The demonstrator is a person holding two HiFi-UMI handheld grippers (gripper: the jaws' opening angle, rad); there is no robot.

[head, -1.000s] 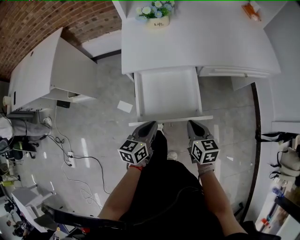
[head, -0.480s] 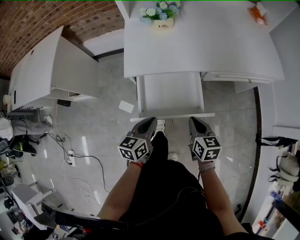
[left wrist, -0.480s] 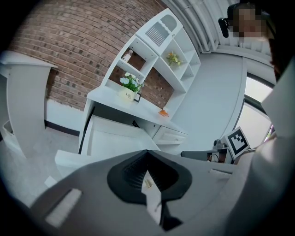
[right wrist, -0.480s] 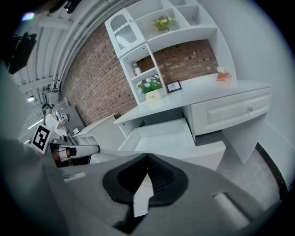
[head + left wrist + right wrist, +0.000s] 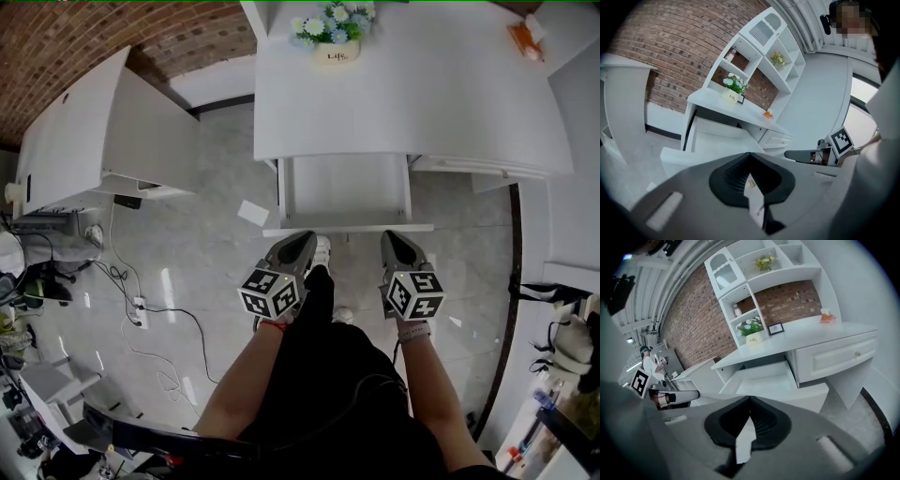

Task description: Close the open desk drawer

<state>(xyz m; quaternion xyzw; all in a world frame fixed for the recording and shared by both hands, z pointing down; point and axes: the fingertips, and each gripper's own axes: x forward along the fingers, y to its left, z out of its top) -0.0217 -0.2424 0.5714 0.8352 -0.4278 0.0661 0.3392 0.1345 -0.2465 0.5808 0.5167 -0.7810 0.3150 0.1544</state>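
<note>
The white desk (image 5: pixel 422 94) has its middle drawer (image 5: pixel 347 190) partly pulled out and empty. The drawer's front panel (image 5: pixel 347 228) faces me. My left gripper (image 5: pixel 302 240) is shut, with its tip against the left part of that panel. Also shut, my right gripper (image 5: pixel 392 236) has its tip at the panel's right part. In the left gripper view the shut left gripper (image 5: pixel 750 153) points at the drawer (image 5: pixel 712 139). In the right gripper view the right gripper (image 5: pixel 750 398) meets the drawer (image 5: pixel 764 377) just past its tip. Neither gripper holds anything.
A flower pot (image 5: pixel 333 39) and an orange object (image 5: pixel 527 37) stand on the desk top. A closed drawer (image 5: pixel 834 357) sits to the right. Another white desk (image 5: pixel 103 131) stands at the left, with cables (image 5: pixel 141 309) and a paper (image 5: pixel 249 213) on the floor.
The drawer has slid further into the desk. Both grippers have moved forward with its front panel, still shut.
</note>
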